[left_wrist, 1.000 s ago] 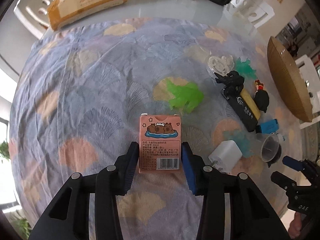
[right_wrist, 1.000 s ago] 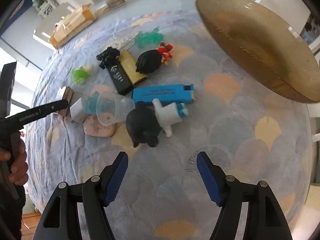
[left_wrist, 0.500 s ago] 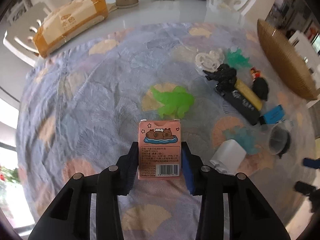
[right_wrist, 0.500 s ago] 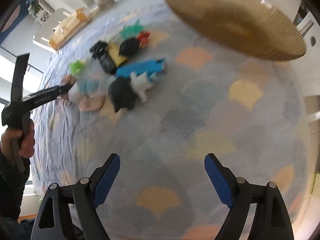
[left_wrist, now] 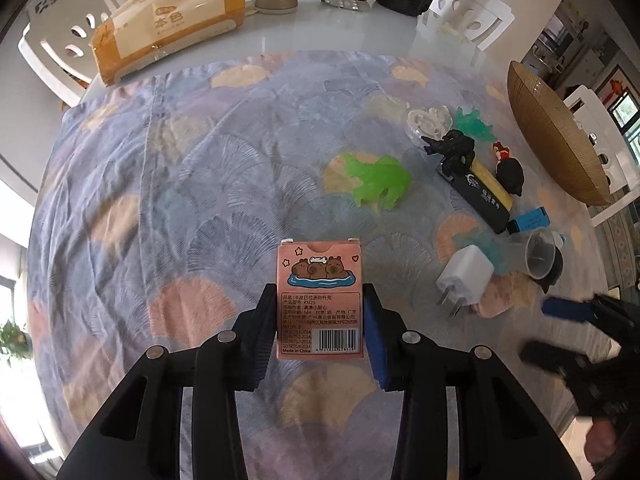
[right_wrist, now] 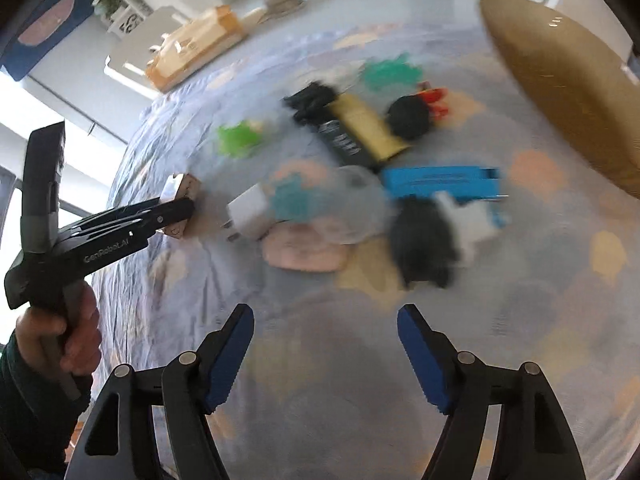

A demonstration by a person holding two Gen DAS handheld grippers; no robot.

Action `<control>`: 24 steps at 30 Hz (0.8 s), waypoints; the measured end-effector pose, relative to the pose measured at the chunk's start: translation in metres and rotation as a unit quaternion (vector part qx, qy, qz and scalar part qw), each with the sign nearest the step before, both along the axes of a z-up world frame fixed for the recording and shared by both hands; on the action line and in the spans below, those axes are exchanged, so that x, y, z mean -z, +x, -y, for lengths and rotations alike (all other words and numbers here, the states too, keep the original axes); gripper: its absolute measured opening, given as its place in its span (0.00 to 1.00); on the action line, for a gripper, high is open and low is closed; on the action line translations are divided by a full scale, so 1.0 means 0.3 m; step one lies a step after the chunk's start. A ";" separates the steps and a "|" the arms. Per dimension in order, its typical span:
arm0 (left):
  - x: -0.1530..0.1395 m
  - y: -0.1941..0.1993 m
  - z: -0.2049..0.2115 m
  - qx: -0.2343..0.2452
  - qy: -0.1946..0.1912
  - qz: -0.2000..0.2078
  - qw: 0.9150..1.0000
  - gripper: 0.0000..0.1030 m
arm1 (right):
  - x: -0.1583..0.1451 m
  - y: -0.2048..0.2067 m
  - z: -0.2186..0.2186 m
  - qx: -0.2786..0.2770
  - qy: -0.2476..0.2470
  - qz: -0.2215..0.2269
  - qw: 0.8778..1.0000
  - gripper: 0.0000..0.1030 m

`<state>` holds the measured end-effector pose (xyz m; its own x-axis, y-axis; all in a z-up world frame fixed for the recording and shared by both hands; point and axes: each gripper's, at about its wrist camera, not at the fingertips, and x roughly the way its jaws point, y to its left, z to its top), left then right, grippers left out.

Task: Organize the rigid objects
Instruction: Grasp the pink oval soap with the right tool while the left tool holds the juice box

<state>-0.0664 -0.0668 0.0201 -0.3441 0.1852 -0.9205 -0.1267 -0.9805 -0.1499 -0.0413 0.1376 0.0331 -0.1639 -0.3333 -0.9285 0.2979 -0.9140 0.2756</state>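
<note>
My left gripper is shut on a pink card box printed with capybaras, its pads pressing on both sides over the patterned cloth. The right wrist view shows the same box in the left gripper. My right gripper has nothing between its closing jaws and hovers in front of a blurred pile: a black plush figure, a blue box and a white charger. The left wrist view catches the right gripper at lower right, blurred.
A green toy, a black figure, black and yellow boxes, a clear cup and a teal toy lie at right. A brown woven bowl stands at the table's right edge. A tissue pack lies at the back.
The left jaws have closed from a slight gap onto the pink box. The right gripper swung away from the pile, then back toward it, and its jaws are narrower than half a second ago.
</note>
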 end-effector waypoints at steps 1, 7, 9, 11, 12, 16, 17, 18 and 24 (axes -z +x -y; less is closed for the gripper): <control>-0.003 -0.001 0.013 0.000 0.001 0.000 1.000 0.36 | 0.007 -0.017 0.013 0.002 0.006 -0.007 1.000 0.66; -0.004 0.012 0.030 0.003 0.003 -0.002 1.000 0.36 | 0.028 -0.091 0.116 -0.026 0.014 -0.042 0.999 0.64; -0.002 0.016 0.037 0.004 0.006 -0.002 1.000 0.36 | 0.022 -0.072 0.137 -0.043 0.005 -0.034 0.999 0.63; 0.003 0.024 0.043 0.004 0.009 0.000 1.000 0.36 | 0.025 -0.009 0.154 -0.078 -0.028 0.000 0.997 0.63; 0.006 0.025 0.046 0.005 0.011 0.001 1.000 0.36 | 0.024 0.025 0.164 -0.096 -0.038 0.009 0.995 0.63; 0.010 0.035 0.060 0.004 0.019 -0.001 1.000 0.36 | 0.015 0.074 0.121 -0.088 -0.027 0.011 0.996 0.63; 0.010 0.037 0.062 0.003 0.021 -0.002 1.000 0.36 | 0.013 0.064 0.115 -0.082 -0.020 0.007 0.996 0.63; 0.011 0.038 0.063 0.003 0.022 -0.003 1.000 0.36 | 0.012 0.057 0.111 -0.080 -0.015 0.004 0.997 0.63; 0.006 0.049 0.060 -0.010 0.021 -0.012 1.000 0.36 | 0.025 0.040 0.246 -0.137 0.062 -0.044 0.988 0.63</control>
<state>-0.0516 -0.0847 0.0182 -0.3701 0.2162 -0.9035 -0.1116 -0.9759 -0.1878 -0.0293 0.0638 0.0255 -0.1649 -0.2616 -0.9510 0.5563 -0.8208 0.1293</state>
